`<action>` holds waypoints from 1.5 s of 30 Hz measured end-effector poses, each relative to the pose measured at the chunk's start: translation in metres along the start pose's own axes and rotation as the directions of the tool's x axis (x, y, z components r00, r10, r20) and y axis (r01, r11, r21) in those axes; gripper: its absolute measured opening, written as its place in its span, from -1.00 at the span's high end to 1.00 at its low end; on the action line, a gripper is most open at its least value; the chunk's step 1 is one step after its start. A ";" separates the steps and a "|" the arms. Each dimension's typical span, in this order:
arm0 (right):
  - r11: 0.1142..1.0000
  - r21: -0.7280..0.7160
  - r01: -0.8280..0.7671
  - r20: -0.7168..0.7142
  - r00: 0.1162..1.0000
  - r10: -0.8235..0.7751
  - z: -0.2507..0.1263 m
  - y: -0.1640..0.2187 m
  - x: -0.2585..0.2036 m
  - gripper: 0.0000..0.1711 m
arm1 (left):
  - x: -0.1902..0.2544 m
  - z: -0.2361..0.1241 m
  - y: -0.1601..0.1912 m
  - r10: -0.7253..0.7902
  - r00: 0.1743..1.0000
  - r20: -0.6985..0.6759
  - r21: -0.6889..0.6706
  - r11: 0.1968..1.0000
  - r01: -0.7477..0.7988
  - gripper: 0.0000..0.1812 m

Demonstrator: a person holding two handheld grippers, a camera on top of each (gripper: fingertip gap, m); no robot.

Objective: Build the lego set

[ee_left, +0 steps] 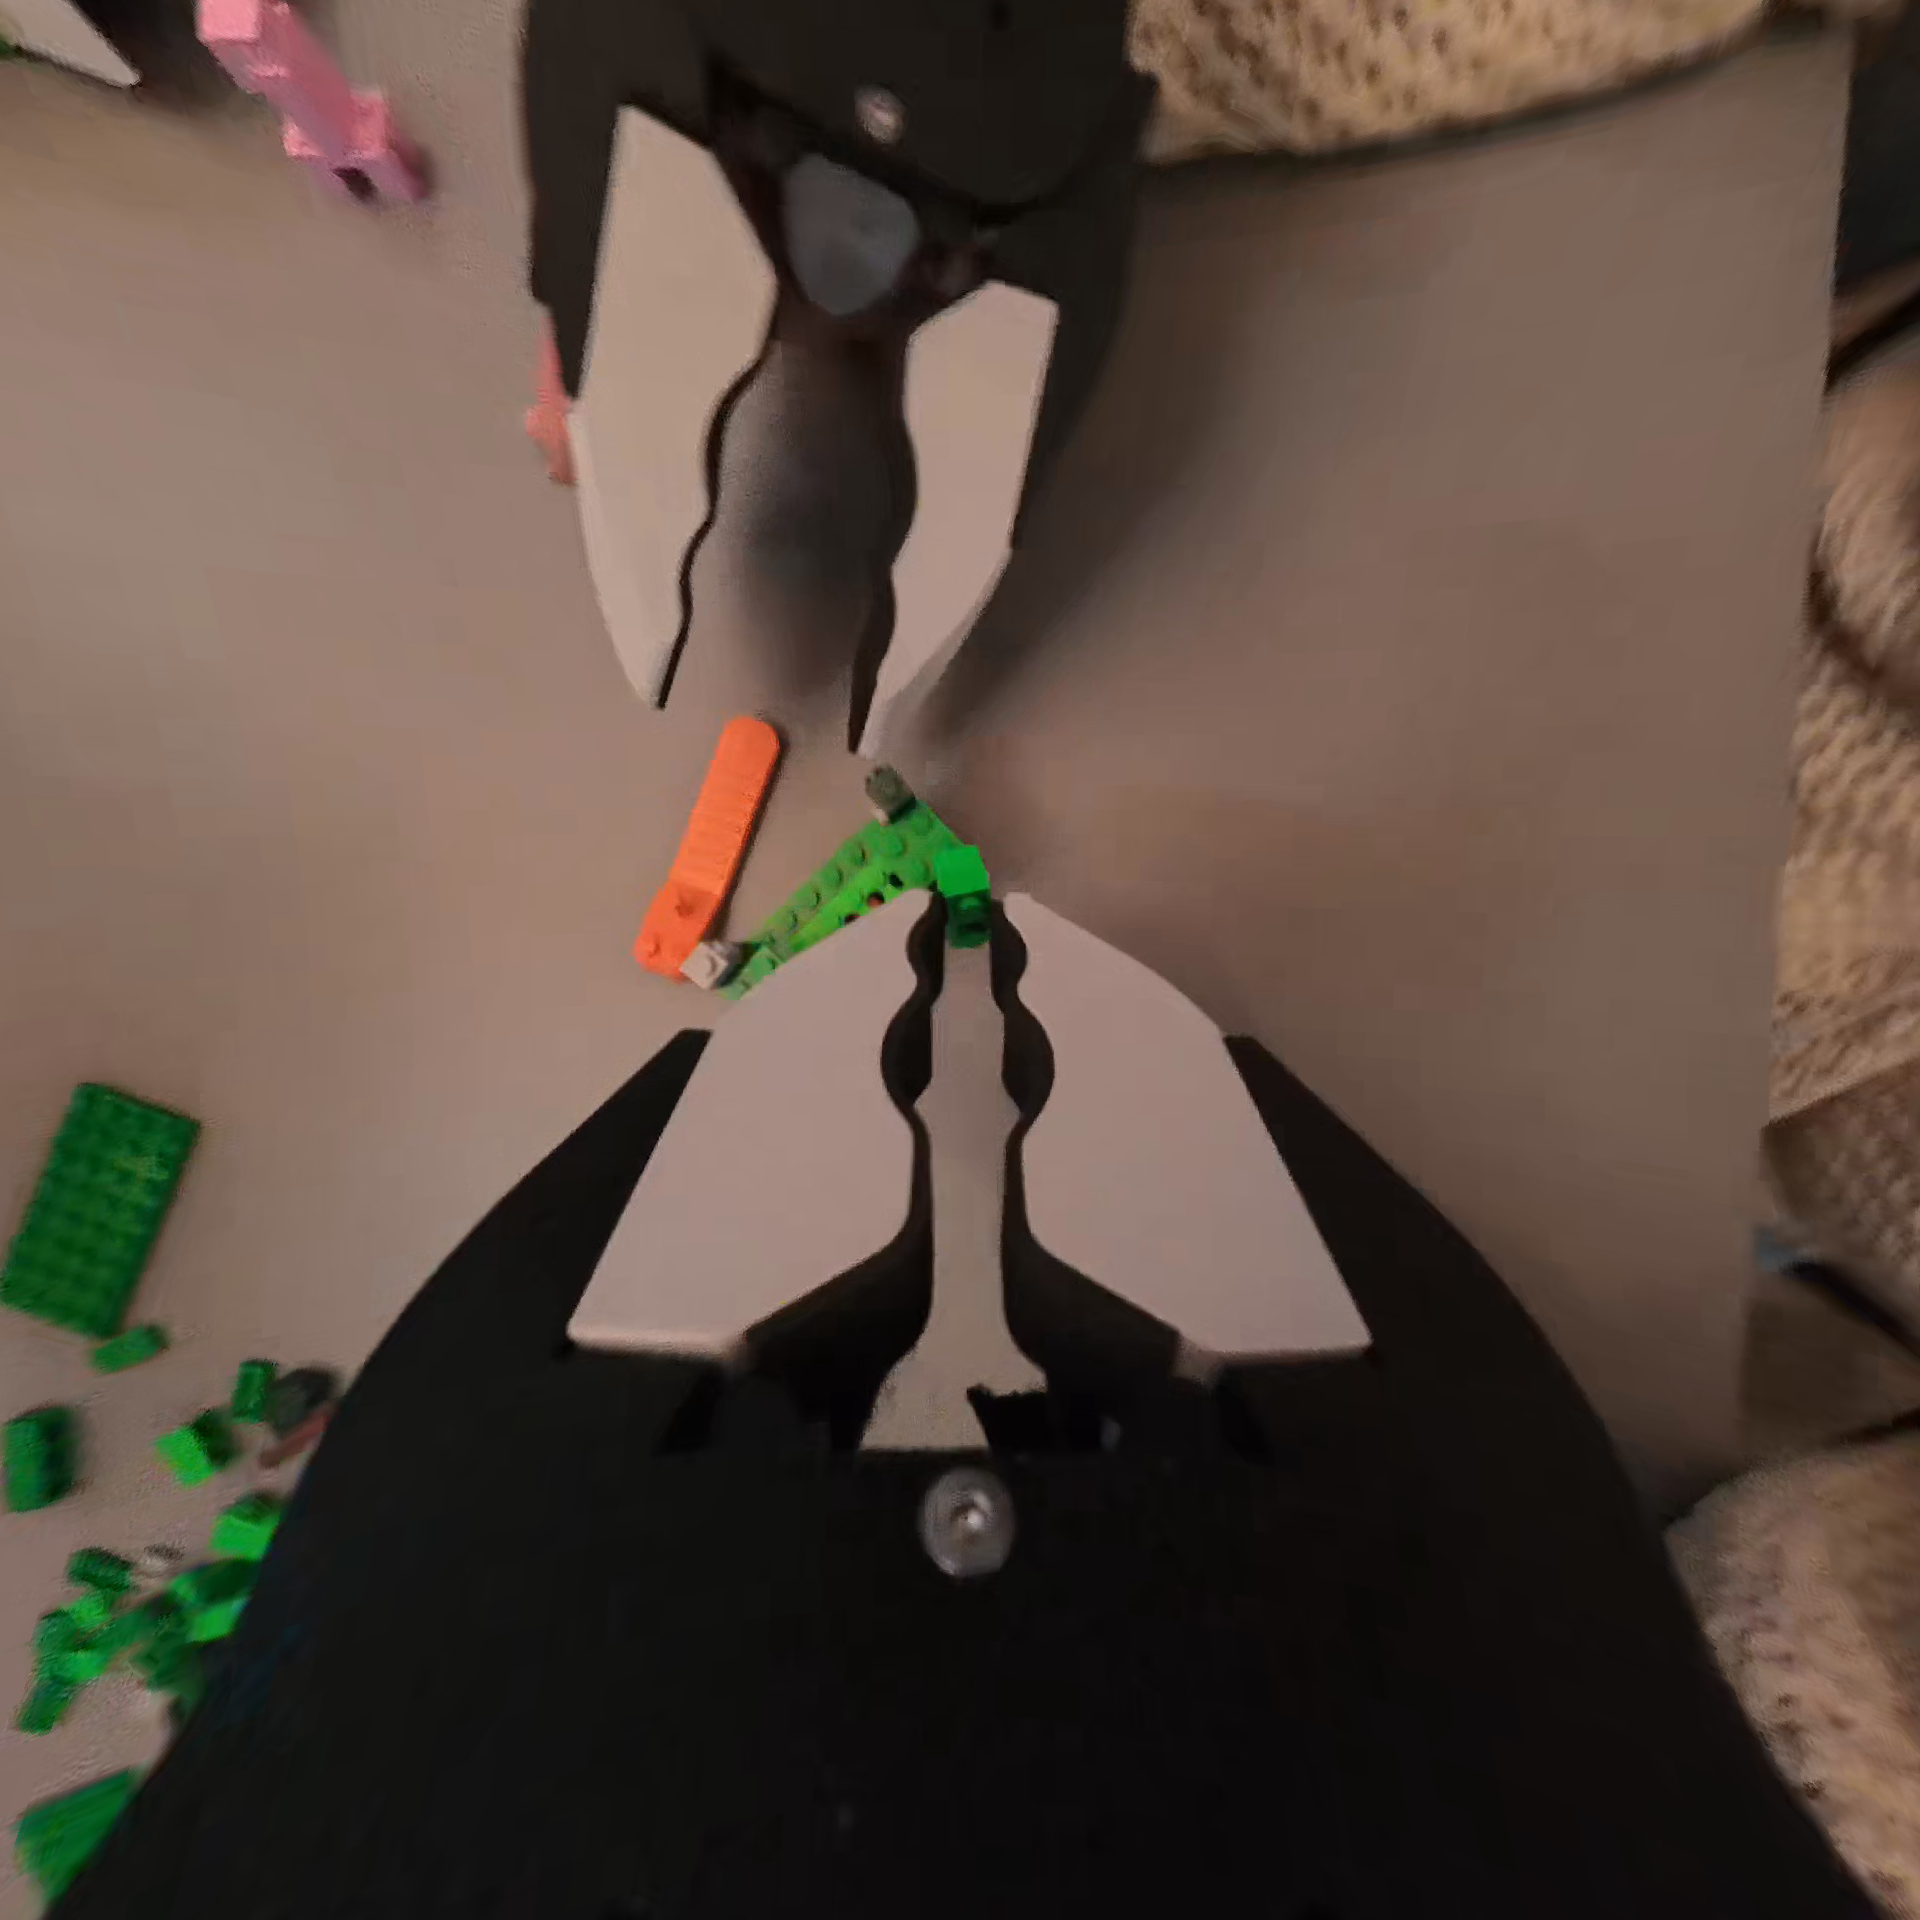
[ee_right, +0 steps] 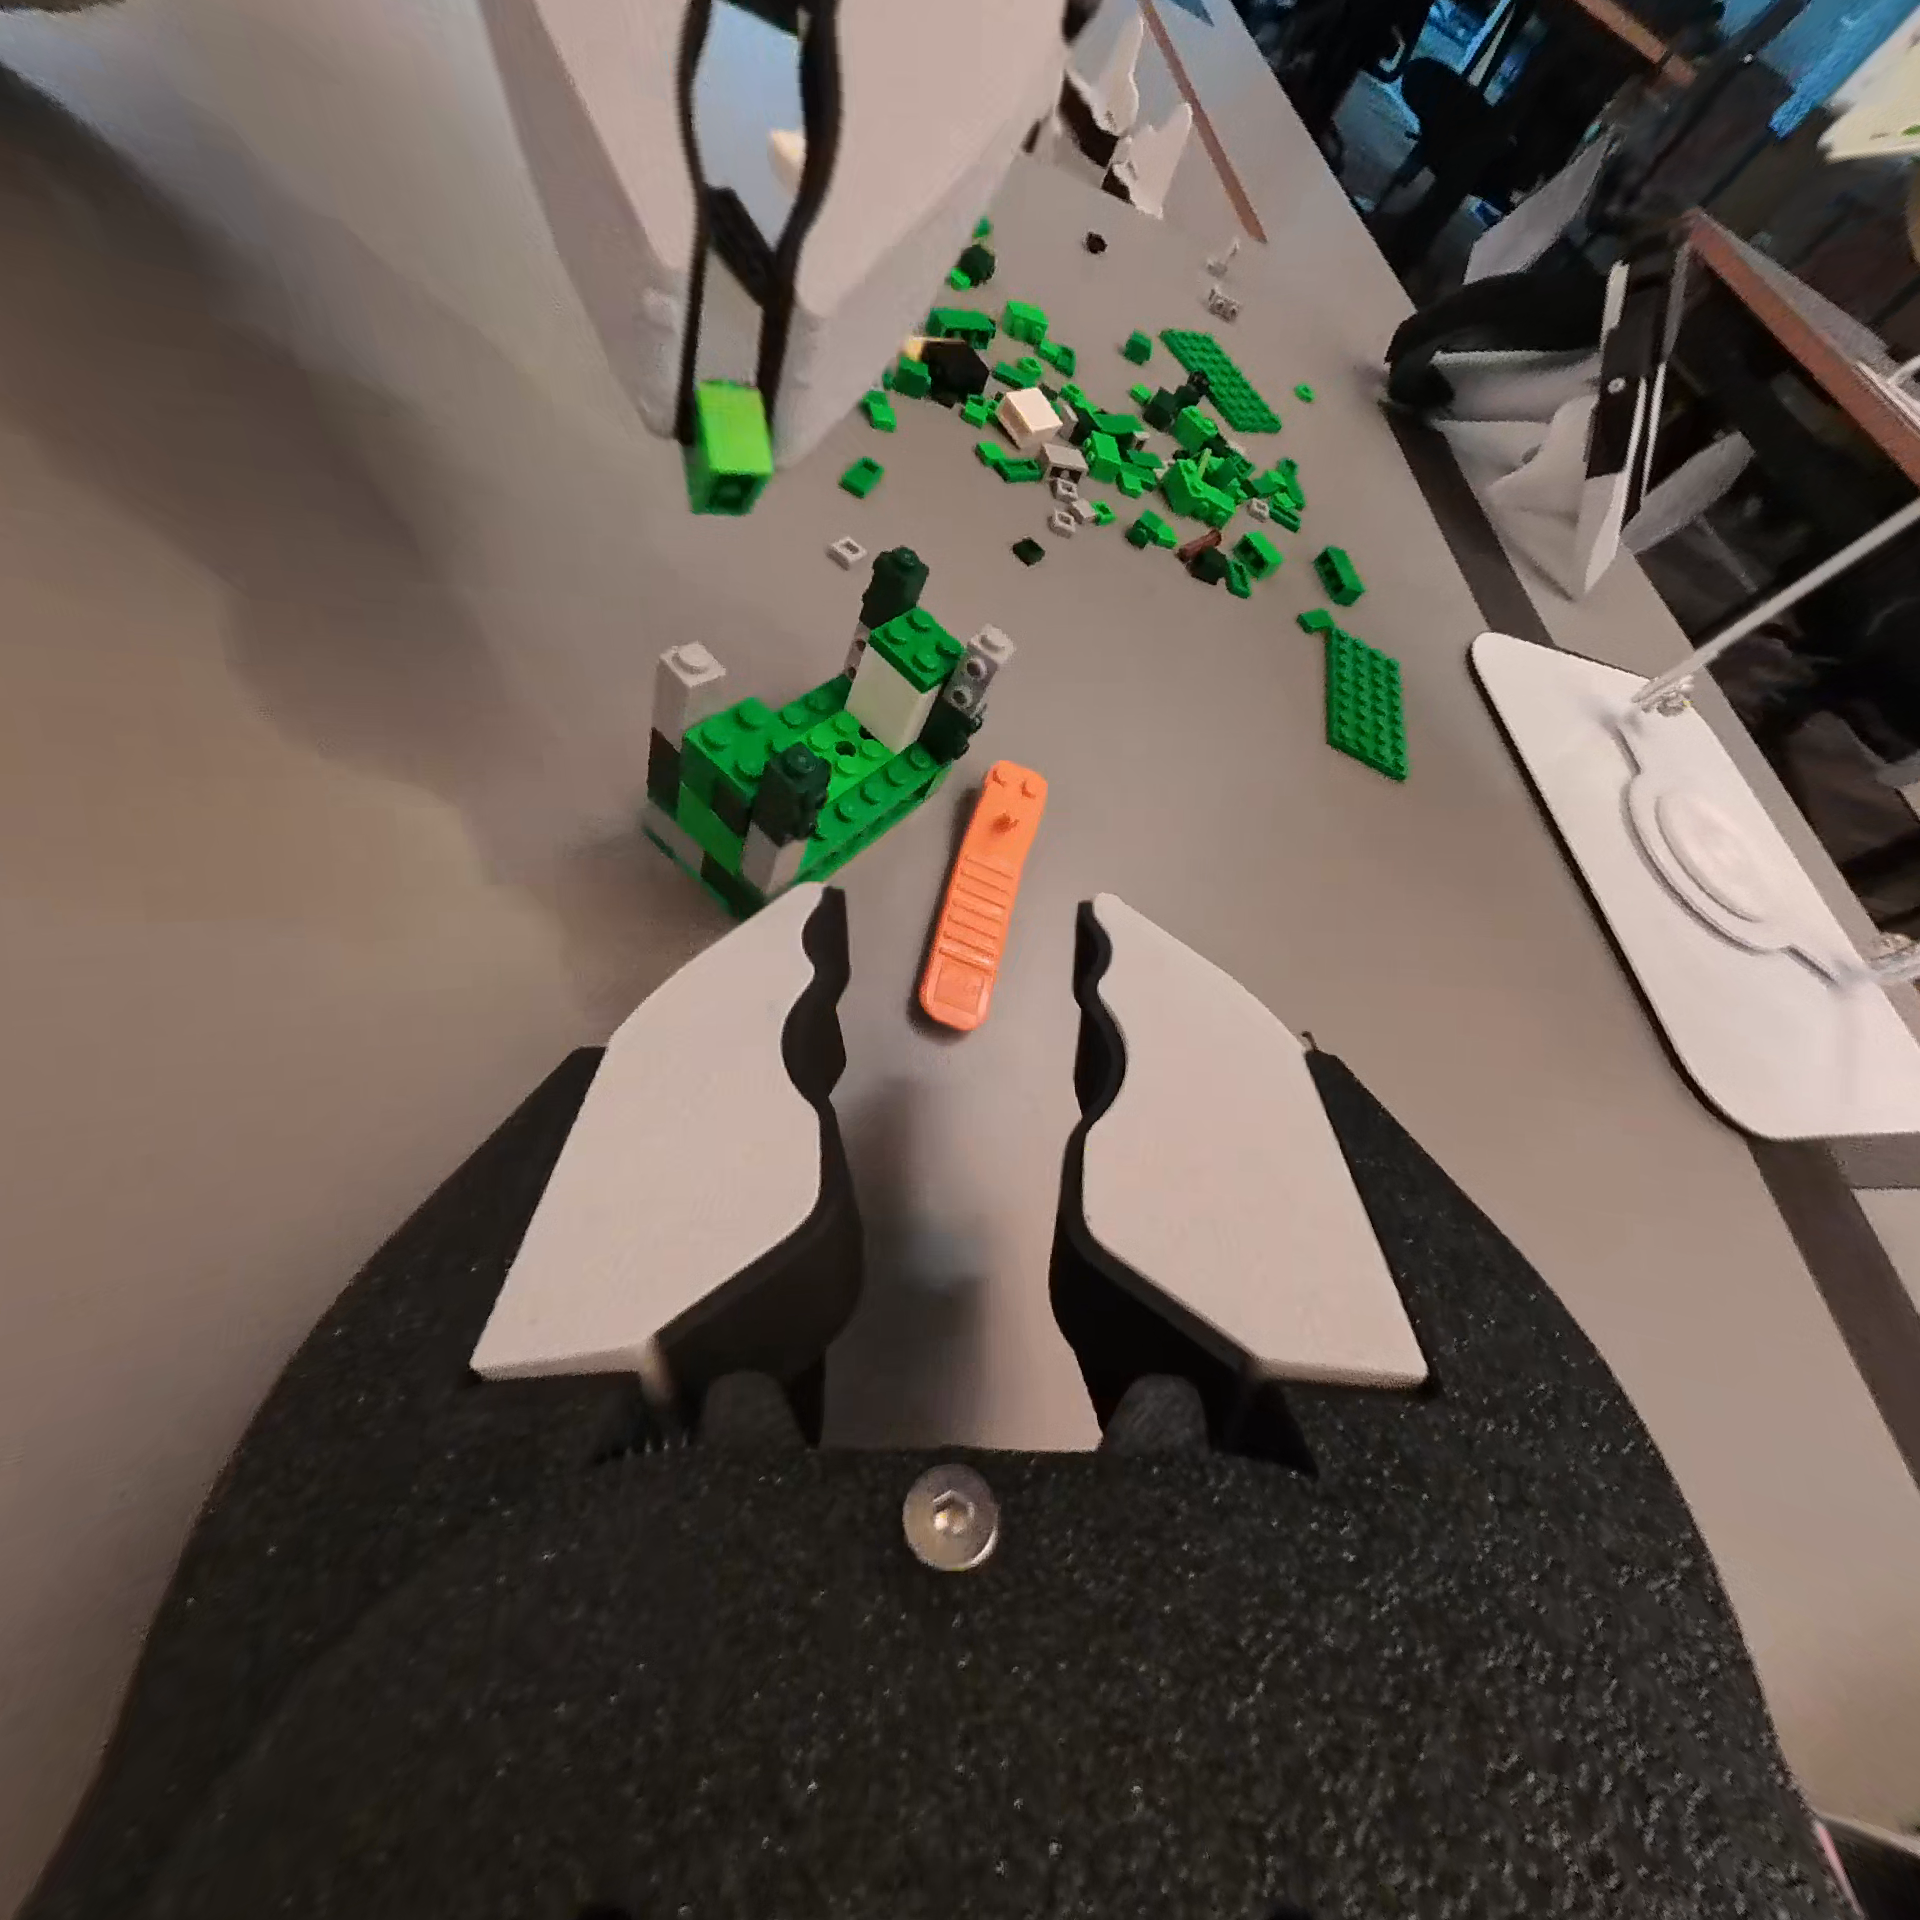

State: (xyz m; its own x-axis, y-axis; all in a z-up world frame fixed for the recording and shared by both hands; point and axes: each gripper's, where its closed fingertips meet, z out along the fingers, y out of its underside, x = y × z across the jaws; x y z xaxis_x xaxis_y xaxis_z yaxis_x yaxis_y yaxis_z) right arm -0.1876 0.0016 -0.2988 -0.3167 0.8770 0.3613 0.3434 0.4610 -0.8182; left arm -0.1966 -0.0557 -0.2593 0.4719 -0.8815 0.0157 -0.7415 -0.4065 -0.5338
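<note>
My left gripper (ee_left: 968,909) is shut on a small bright green brick (ee_left: 961,883) and holds it in the air just over the partly built green, white and grey lego model (ee_left: 831,899). In the right wrist view this gripper (ee_right: 732,416) hangs from the top with the brick (ee_right: 730,447) beyond the model (ee_right: 810,758). My right gripper (ee_right: 961,914) is open and empty, low over the grey table (ee_right: 1195,831), with the model just left of its left fingertip. It shows from the top in the left wrist view (ee_left: 764,707).
An orange brick separator (ee_right: 982,904) lies between my right fingertips, beside the model. A pile of loose green bricks (ee_right: 1122,436) and two green plates (ee_right: 1366,701) lie farther back. A white flat stand base (ee_right: 1704,883) sits at the right edge. A pink piece (ee_left: 312,104) lies far off.
</note>
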 end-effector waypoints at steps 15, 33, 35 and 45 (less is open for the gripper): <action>0.996 0.070 0.046 0.039 0.998 -0.049 -0.005 -0.005 -0.009 0.61 | -0.001 0.024 0.004 -0.414 0.908 0.058 -0.301 0.860 0.411 0.91; 0.997 0.067 0.048 0.046 0.998 -0.051 -0.004 -0.005 -0.009 0.61 | -0.003 0.029 0.010 -0.411 0.903 0.123 -0.526 0.745 0.411 0.91; 0.997 0.065 0.049 0.047 0.998 -0.052 -0.004 -0.005 -0.010 0.61 | -0.003 0.029 0.010 -0.407 0.904 0.130 -0.547 0.731 0.407 0.91; 0.997 0.066 0.047 0.049 0.998 -0.051 -0.004 -0.005 -0.010 0.62 | 0.004 0.030 0.015 -0.398 0.911 0.111 -0.610 0.696 0.378 0.79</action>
State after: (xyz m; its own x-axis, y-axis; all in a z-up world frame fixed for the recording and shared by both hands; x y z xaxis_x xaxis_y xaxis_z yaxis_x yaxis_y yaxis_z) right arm -0.1825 -0.0085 -0.2963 -0.3763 0.8450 0.3800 0.2688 0.4920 -0.8281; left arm -0.1915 -0.0586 -0.2927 0.7777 -0.6144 0.1334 -0.6286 -0.7631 0.1502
